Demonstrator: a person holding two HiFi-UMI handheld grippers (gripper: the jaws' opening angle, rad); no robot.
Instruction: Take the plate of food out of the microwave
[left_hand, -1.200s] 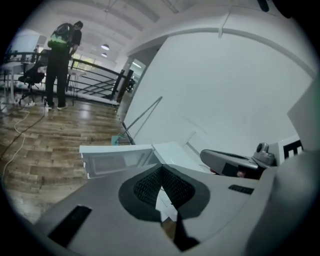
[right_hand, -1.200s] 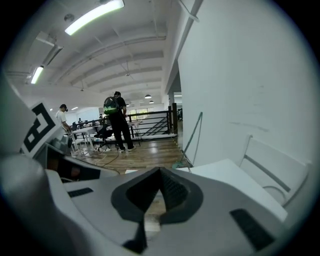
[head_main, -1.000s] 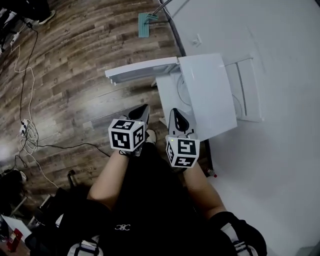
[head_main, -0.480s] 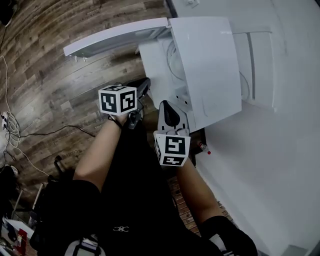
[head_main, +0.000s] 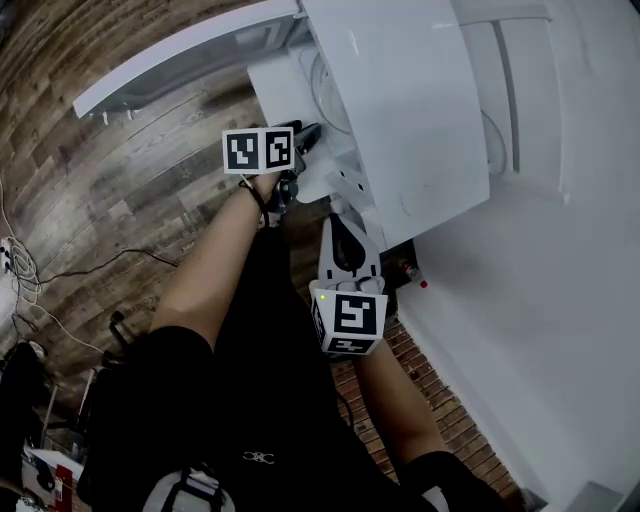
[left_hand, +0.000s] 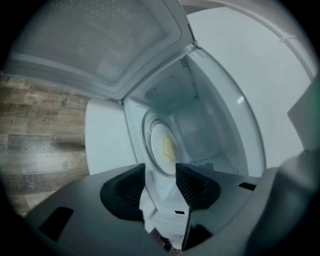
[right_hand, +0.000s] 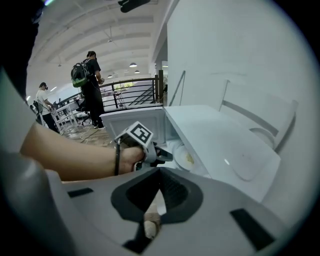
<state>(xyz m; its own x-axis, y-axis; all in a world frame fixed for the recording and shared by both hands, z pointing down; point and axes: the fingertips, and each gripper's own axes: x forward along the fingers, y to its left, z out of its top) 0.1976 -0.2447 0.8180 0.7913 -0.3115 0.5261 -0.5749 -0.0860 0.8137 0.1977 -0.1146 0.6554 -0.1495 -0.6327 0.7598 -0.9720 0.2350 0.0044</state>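
Plate (left_hand: 156, 136) of yellow food, round, white, inside open white microwave (left_hand: 202, 112) at twelve o'clock; left gripper (left_hand: 160, 171) opening, empty, evidently to take it; right gripper (right_hand: 159, 176) closed, idle.

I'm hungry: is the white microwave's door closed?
No, the white microwave's door stands open, showing the round white plate of yellow food inside.

My left arm (head_main: 215, 270) reaches well forward, the forearm bare, a band at the wrist. My left gripper (head_main: 303, 137) points ahead, its jaws opening with nothing pinched between them. My right gripper (head_main: 336, 228) sits nearer my body, jaws closed together, right forearm (head_main: 385, 385) tucked in.
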